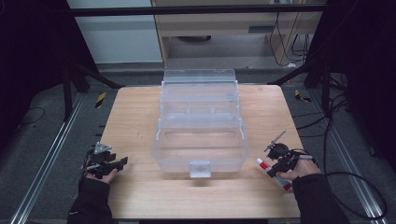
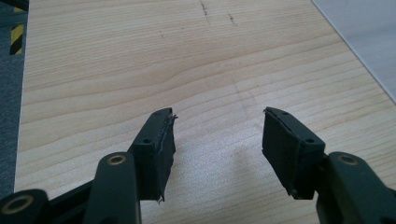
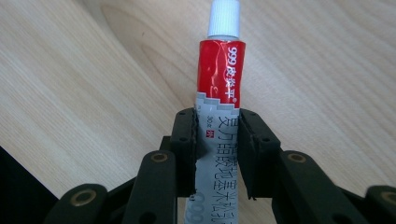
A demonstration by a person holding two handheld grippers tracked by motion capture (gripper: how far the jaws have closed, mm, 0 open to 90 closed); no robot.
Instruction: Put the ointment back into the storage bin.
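High view. Wooden table [image 1: 140, 186], light grain. Item 1: clear plastic storage box [image 1: 201, 135], lid thrown back, tiered trays stepped toward the far edge, front latch facing the near edge; it stands at the table's middle. Item 2: ointment tube [image 1: 271, 171], red and grey with a white cap, near the right edge by the near right corner, just beside the box's right wall. The right gripper [image 1: 279, 161] is on it. The left gripper [image 1: 108, 164] rests near the left edge, well apart from the box.

Left gripper view. The left gripper [image 2: 217, 135] has its 2 jaws spread wide, nothing between them, bare table [image 2: 140, 60] beneath.

Right gripper view. The right gripper [image 3: 215, 140] is clamped on the ointment tube [image 3: 220, 79] at its grey lower body; the cap end points away from the camera.

Risks, as judged. The tube is soft: a hard squeeze may dent it or push paste against the cap. The hold sits toward the tail, so the cap end could sag or swing on lifting and catch the box's right wall or a tray rim. A slick foil skin may slide out if the hand tilts.
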